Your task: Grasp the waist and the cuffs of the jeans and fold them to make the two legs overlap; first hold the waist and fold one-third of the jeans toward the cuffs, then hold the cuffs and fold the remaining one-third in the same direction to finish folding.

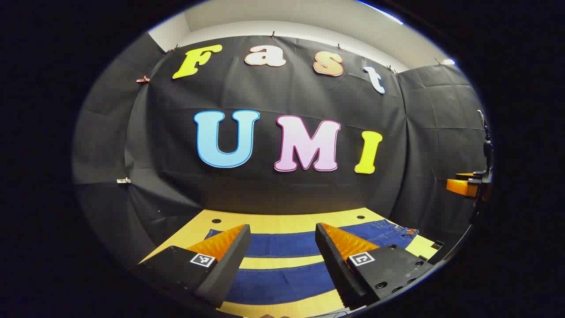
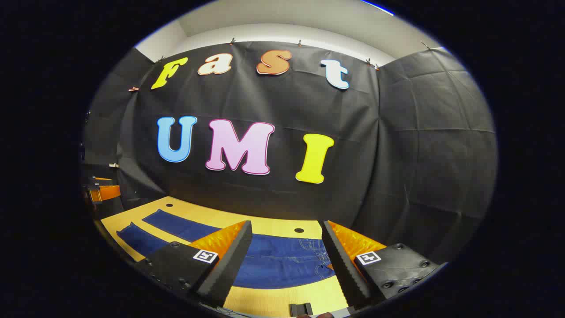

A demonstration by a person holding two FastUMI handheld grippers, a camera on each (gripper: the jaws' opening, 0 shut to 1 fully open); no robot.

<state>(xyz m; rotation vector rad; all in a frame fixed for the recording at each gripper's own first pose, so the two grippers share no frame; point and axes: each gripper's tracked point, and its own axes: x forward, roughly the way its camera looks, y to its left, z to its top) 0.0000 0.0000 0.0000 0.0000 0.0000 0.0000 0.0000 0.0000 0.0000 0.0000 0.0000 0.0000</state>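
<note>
jeans [image 1: 282, 282] lie flat along the bench [image 1: 265, 223], legs apart, nothing folded yet. left gripper [image 1: 282, 260] hovers wide open above the legs, right gripper [image 2: 287, 260] wide open above the waist, both empty.

Black cloth wall [image 1: 282, 185] pinned w/ clips, white ceiling [image 2: 287, 17] above, yellow wood table [image 1: 282, 221] below

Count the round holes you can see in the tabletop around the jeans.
2 in the left gripper view: one beyond the legs' far left, one beyond the jeans toward the waist. More may be hidden under the denim or the jaws.
</note>
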